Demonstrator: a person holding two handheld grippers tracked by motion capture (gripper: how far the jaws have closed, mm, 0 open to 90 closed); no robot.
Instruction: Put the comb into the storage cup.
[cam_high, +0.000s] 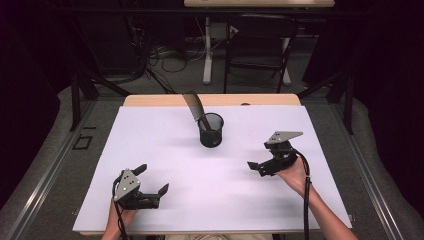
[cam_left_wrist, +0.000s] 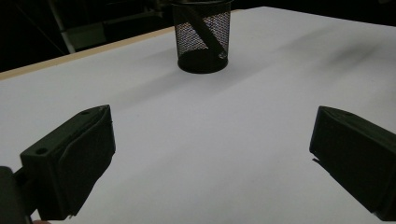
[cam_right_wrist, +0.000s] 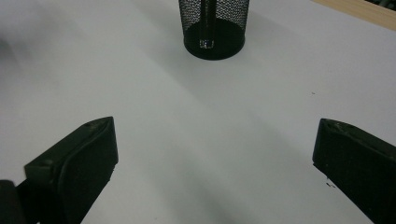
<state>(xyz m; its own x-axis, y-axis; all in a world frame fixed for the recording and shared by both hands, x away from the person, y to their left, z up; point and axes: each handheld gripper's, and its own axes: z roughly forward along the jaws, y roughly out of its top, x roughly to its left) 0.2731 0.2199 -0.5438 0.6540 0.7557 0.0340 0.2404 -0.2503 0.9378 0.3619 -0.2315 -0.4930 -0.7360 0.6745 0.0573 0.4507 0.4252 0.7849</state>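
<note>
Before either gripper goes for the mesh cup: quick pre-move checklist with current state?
1. Left gripper open, nothing between its jaws: ok.
2. Right gripper open, nothing held: ok.
3. Cup upright on the white sheet: ok.
4. Tool in the cup, leaning up and to the left in the high view: ok.
5. Bare sheet between both grippers and the cup: ok.
6. What kind of tool it is, and how firmly it sits in the cup: cannot tell.
</note>
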